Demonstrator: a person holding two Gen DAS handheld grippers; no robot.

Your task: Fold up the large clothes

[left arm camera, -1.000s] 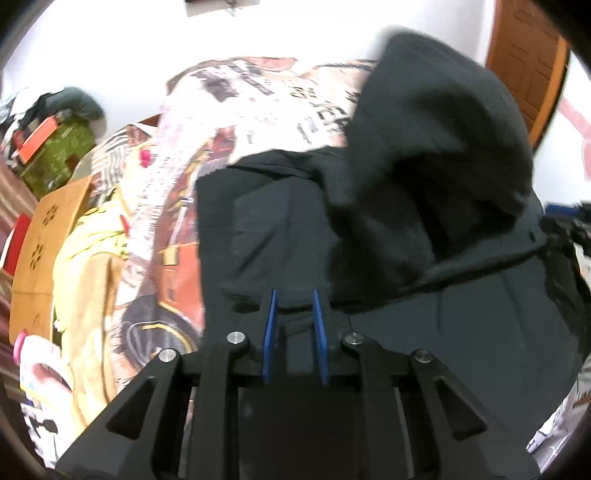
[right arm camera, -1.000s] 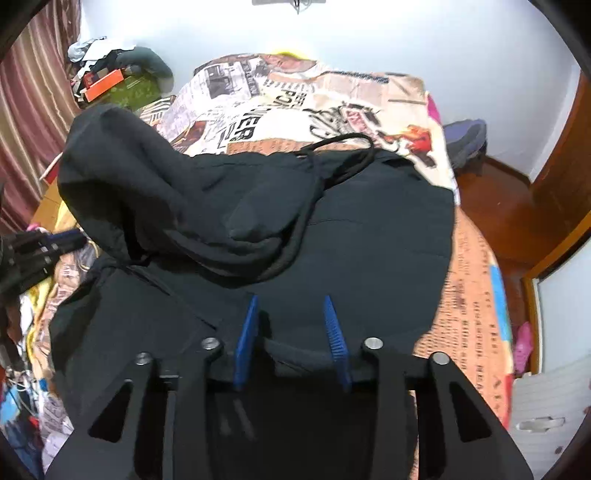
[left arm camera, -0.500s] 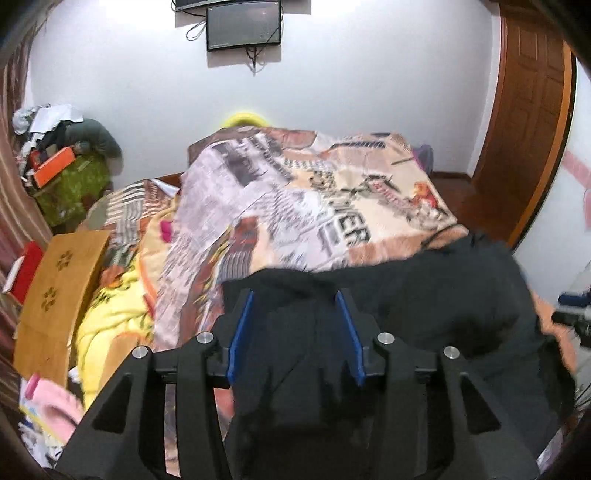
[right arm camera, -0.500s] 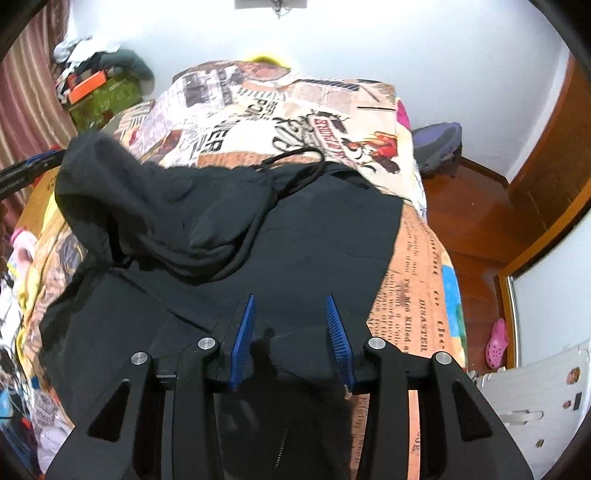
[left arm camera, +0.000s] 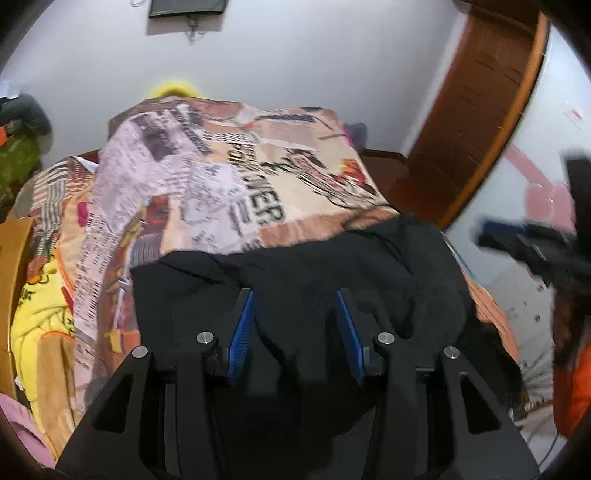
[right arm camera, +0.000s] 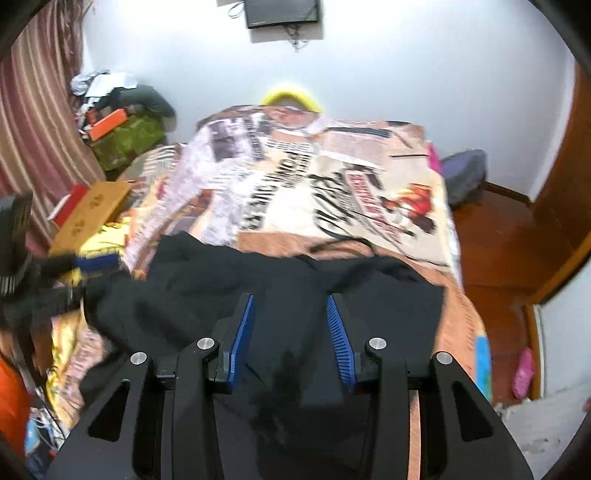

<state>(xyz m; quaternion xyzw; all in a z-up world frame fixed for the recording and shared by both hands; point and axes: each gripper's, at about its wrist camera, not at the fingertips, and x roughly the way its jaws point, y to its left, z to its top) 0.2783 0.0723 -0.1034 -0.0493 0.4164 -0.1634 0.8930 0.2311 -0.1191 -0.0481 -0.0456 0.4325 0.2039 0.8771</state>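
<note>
The left gripper (left arm camera: pixel 295 325) hangs with its blue pads spread wide and nothing between them, above the black garment (left arm camera: pixel 332 273); the right gripper (right arm camera: pixel 291 332) is likewise agape and empty over the same cloth. The garment lies rumpled across the near end of the bed (right arm camera: pixel 332 184), its drawstring (right arm camera: pixel 343 242) looping onto the printed blanket. A wooden board (right arm camera: pixel 88 214) lies by the bed's left edge before a striped curtain (right arm camera: pixel 33 122); a screen (right arm camera: pixel 282 13) hangs on the white wall

The black garment (left arm camera: pixel 332 280) (right arm camera: pixel 295 288) lies spread and rumpled directly ahead of and beneath the claw fingers, its drawcord looping past its far edge.
</note>
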